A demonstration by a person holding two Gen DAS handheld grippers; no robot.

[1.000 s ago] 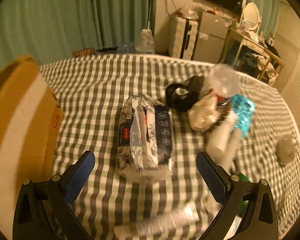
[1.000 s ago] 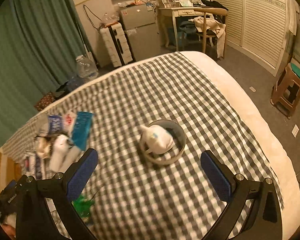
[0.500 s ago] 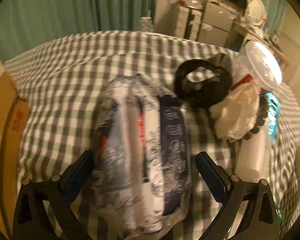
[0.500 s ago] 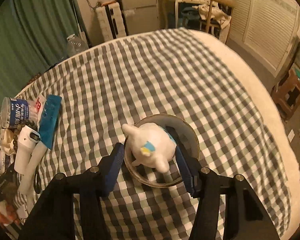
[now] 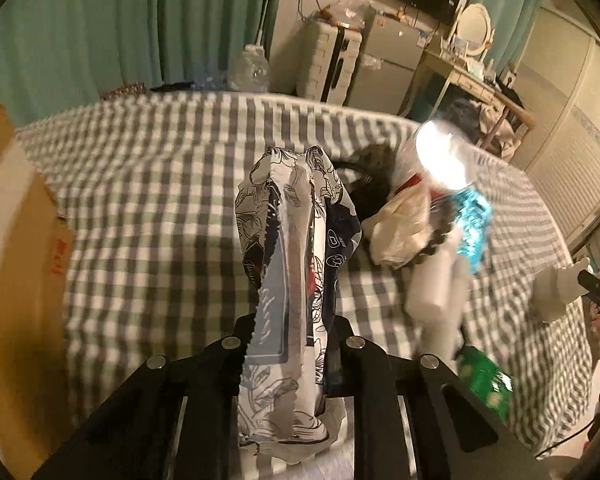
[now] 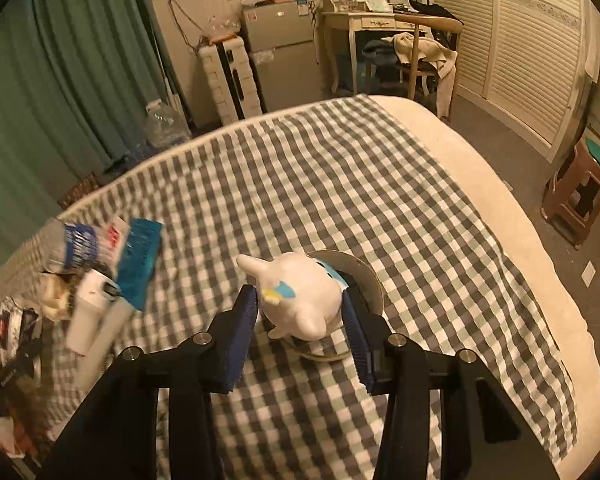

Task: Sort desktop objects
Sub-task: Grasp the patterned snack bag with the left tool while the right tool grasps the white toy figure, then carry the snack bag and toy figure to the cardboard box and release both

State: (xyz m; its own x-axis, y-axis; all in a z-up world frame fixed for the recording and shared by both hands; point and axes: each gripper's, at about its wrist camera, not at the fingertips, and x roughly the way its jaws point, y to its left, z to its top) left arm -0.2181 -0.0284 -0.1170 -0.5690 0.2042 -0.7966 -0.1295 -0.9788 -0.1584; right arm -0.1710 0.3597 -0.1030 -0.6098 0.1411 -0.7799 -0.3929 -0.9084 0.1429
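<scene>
My left gripper [image 5: 290, 332] is shut on a floral wet-wipes pack [image 5: 290, 240] and holds it up on edge above the checked cloth [image 5: 152, 200]. My right gripper [image 6: 300, 312] is shut on a white plush toy [image 6: 300, 296], held just over a round bowl [image 6: 364, 276]. The toy also shows at the right edge of the left wrist view [image 5: 560, 284].
A cardboard box [image 5: 16, 280] stands at the left. A pile lies to the right of the pack: clear plastic cup [image 5: 440, 156], blue packet [image 5: 472, 220], white bottle [image 5: 436, 284], black ring [image 5: 368, 176], green packet [image 5: 484, 376]. The bed edge [image 6: 520, 240] drops to the floor on the right.
Both grippers closed: the left one on the wipes pack and lifted it on edge, the right one on the plush toy in the bowl.
</scene>
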